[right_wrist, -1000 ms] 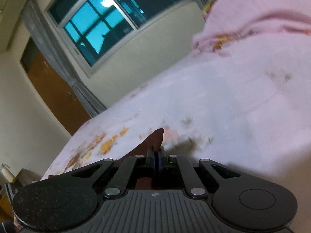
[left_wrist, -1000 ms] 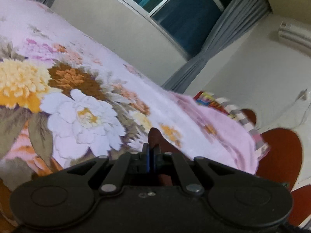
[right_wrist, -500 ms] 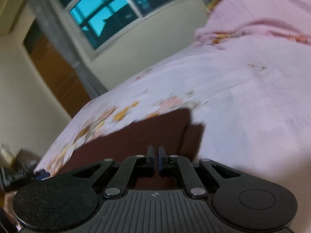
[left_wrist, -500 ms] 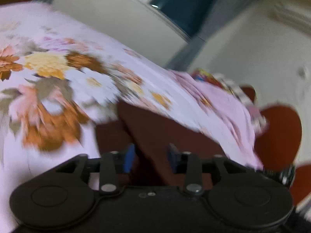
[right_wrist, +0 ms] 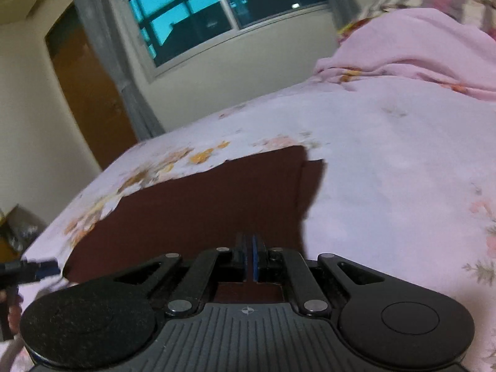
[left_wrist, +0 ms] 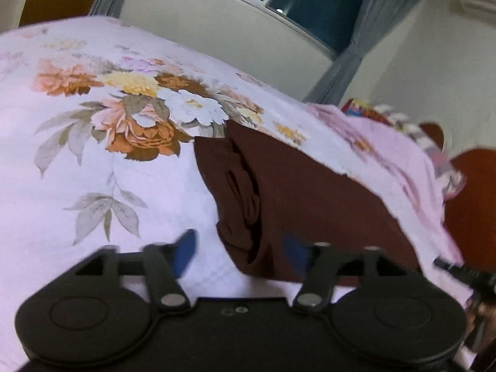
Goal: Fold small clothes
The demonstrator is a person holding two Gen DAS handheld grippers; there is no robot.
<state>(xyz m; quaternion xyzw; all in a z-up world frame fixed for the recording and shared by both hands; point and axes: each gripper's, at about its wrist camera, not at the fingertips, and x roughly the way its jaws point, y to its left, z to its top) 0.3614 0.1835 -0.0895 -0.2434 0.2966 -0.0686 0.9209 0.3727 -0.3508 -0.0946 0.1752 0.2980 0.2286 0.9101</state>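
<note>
A dark maroon garment (left_wrist: 310, 192) lies spread flat on the floral bedspread (left_wrist: 124, 186), its left side bunched in small folds. My left gripper (left_wrist: 238, 249) has its jaws opening wide; the garment's near left corner lies between the blue pads (left_wrist: 186, 252) without being pressed. In the right wrist view the same garment (right_wrist: 201, 204) stretches ahead as a broad flat panel. My right gripper (right_wrist: 250, 254) is shut on its near edge. The left gripper's tip (right_wrist: 34, 269) shows at that view's left edge.
The bed (right_wrist: 387, 170) fills most of both views. A crumpled pink blanket (right_wrist: 418, 49) with a striped pillow lies at its far end. Behind are a window (right_wrist: 201, 15), grey curtains, a brown door (right_wrist: 86, 93) and a red-brown headboard (left_wrist: 474, 201).
Both grippers drew back over the bed, laying the maroon garment out flat. The left gripper went from shut on the cloth to wide open and let go. The right stayed shut.
</note>
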